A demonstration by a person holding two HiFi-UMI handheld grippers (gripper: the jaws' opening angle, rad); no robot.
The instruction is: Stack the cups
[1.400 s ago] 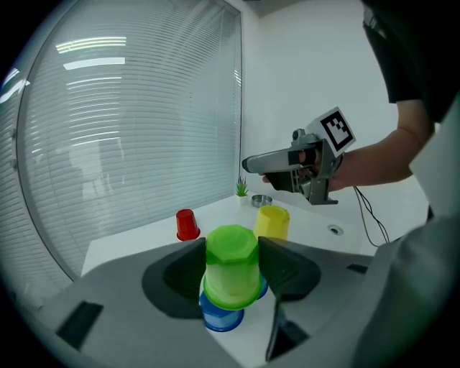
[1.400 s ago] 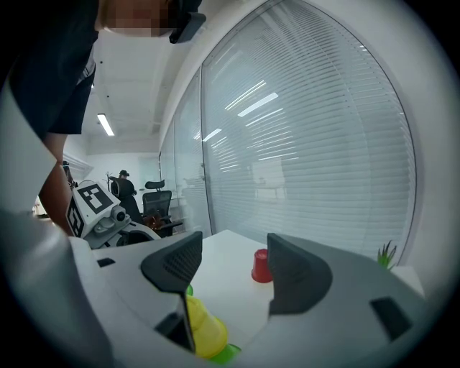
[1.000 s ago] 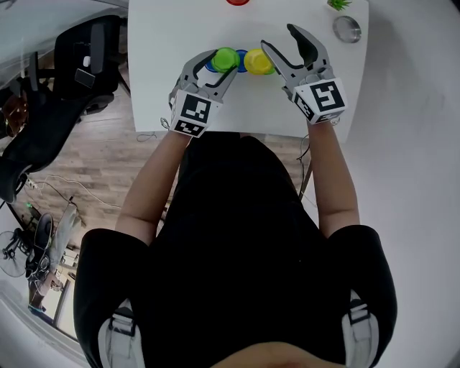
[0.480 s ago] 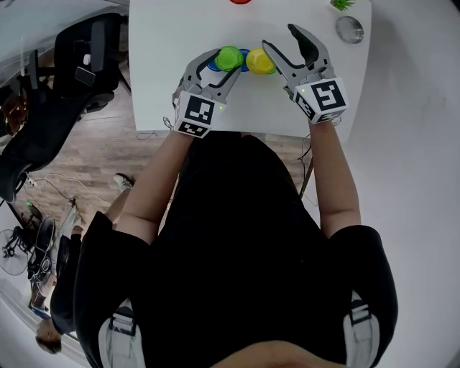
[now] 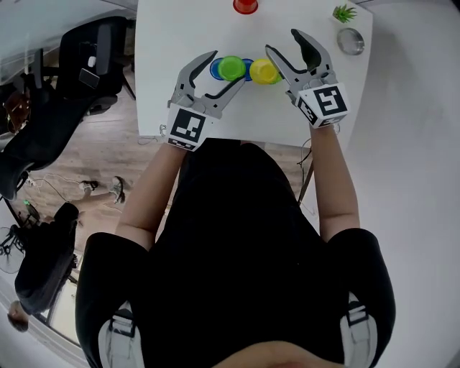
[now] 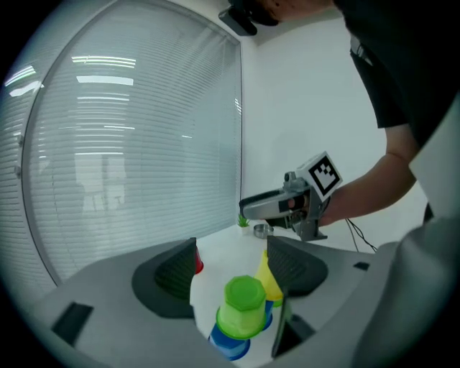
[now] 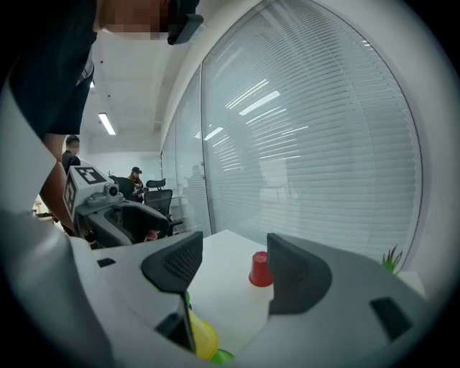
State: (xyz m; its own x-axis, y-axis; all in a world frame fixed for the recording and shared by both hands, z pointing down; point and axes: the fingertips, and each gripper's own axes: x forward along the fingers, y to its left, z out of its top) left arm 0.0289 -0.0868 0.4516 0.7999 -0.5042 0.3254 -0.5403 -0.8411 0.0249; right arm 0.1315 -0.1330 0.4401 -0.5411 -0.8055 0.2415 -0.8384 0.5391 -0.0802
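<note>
Hovering over the near half of the white table (image 5: 172, 43), both grippers point toward the upper edge of the head view, with the cups clustered between them.

The left gripper (image 6: 233, 269) has just been opening its jaws, and they now stand wide apart. In the left gripper view the green cup (image 6: 243, 307), turned upside down, sits low in the gap between the two pads and touches neither one. It rests on a blue cup (image 6: 230, 343), whose rim shows beneath it at the bottom centre of that view. From the head view this green-on-blue pair lies between the left gripper's two fingers, near their tips.

The yellow cup (image 5: 264, 70) stands just to the right of that pair, also upside down, with a sliver of a second green rim (image 5: 277, 76) at its base. It lies close against the inner finger of the right gripper (image 5: 282, 42).

The right gripper's jaws are spread too, with nothing held between the pads. In the right gripper view the yellow cup is at the bottom of the frame, under the left-hand jaw rather than in the gap. Through the gap, farther off on the table, stands a red cup (image 7: 259, 269), well apart from the others.

A small plant (image 5: 344, 12) and a round metal tin (image 5: 351, 41) sit at the table's upper right corner.
</note>
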